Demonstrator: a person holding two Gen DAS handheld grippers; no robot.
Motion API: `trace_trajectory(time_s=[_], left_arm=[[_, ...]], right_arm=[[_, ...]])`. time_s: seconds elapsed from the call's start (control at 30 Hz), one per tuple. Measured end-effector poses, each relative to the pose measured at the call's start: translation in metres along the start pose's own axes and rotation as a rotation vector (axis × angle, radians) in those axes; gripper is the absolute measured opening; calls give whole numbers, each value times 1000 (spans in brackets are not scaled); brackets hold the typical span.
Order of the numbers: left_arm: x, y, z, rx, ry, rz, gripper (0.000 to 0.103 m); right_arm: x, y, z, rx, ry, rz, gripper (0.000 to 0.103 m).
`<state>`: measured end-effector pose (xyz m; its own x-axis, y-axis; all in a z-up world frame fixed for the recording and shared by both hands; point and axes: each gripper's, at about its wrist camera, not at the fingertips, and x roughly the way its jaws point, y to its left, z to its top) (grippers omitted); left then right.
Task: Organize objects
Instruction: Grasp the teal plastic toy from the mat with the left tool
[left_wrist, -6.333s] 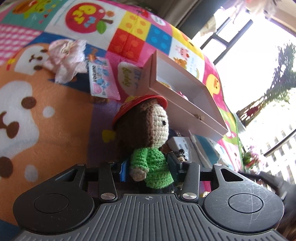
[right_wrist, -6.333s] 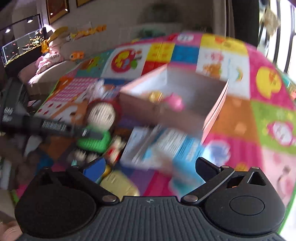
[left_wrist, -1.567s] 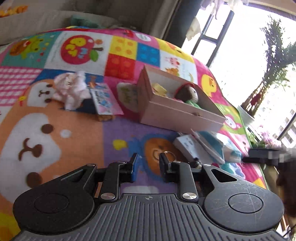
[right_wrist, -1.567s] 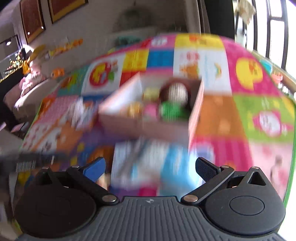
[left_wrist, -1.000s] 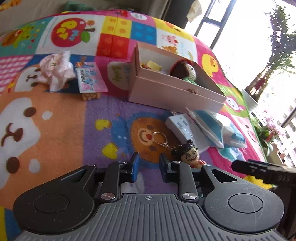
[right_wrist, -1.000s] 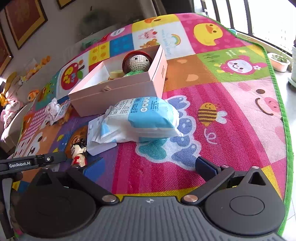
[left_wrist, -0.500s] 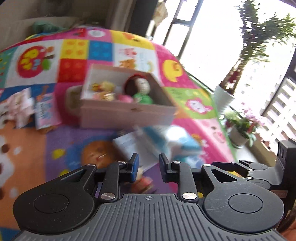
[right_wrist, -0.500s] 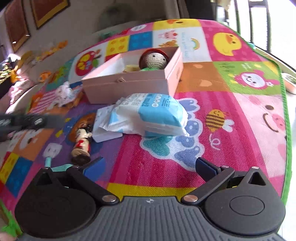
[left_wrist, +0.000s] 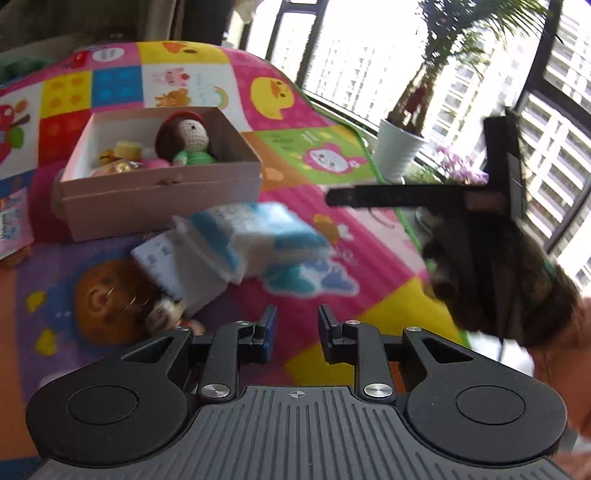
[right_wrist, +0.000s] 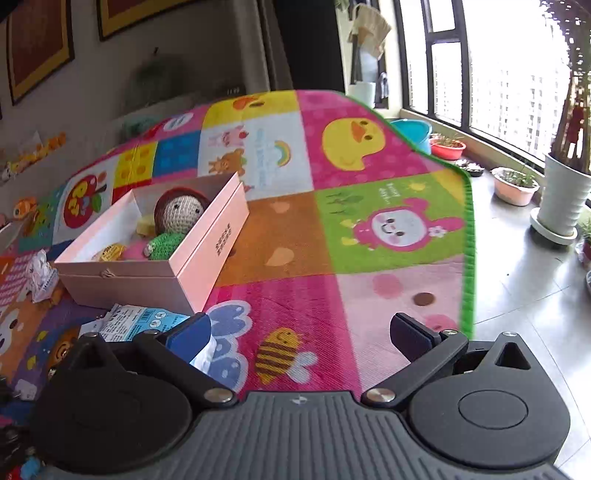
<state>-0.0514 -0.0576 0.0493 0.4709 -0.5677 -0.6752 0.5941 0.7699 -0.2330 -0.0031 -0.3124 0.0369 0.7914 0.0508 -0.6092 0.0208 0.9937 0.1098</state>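
Observation:
An open pink box (left_wrist: 159, 199) sits on the colourful play mat, holding a crochet doll (left_wrist: 184, 140) in a red hat and green top beside small yellow toys. Nearer lies a blue-and-white wipes pack (left_wrist: 255, 236) on a flat white packet (left_wrist: 177, 273), with a small keychain figure (left_wrist: 166, 314) at its left. My left gripper (left_wrist: 297, 328) hovers over the mat, its jaws a narrow gap apart and empty. My right gripper (right_wrist: 299, 332) stands wide open and empty, with the wipes pack (right_wrist: 136, 325) at its lower left and the box (right_wrist: 207, 258) and doll (right_wrist: 177, 218) beyond.
The mat's green edge (right_wrist: 467, 258) meets a tiled floor on the right, where a white plant pot (right_wrist: 565, 199) and smaller pots stand under the windows. A crumpled tissue (right_wrist: 40, 273) lies left of the box. The right gripper's body (left_wrist: 406, 195) and a hand cross the left view.
Both views have swung right, toward the windows. The wipes pack has slid from the middle of the right view to its lower left. Neither gripper's jaws have changed.

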Motion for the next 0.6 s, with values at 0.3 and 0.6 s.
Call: trace_trajectory(time_s=[0.3, 0.6], left_arm=[[-46, 11, -46, 160, 43, 170, 27], [-22, 24, -38, 246, 34, 313, 31]], right_arm=[[15, 18, -2, 23, 29, 30, 103], [-27, 33, -16, -85, 5, 62, 103]])
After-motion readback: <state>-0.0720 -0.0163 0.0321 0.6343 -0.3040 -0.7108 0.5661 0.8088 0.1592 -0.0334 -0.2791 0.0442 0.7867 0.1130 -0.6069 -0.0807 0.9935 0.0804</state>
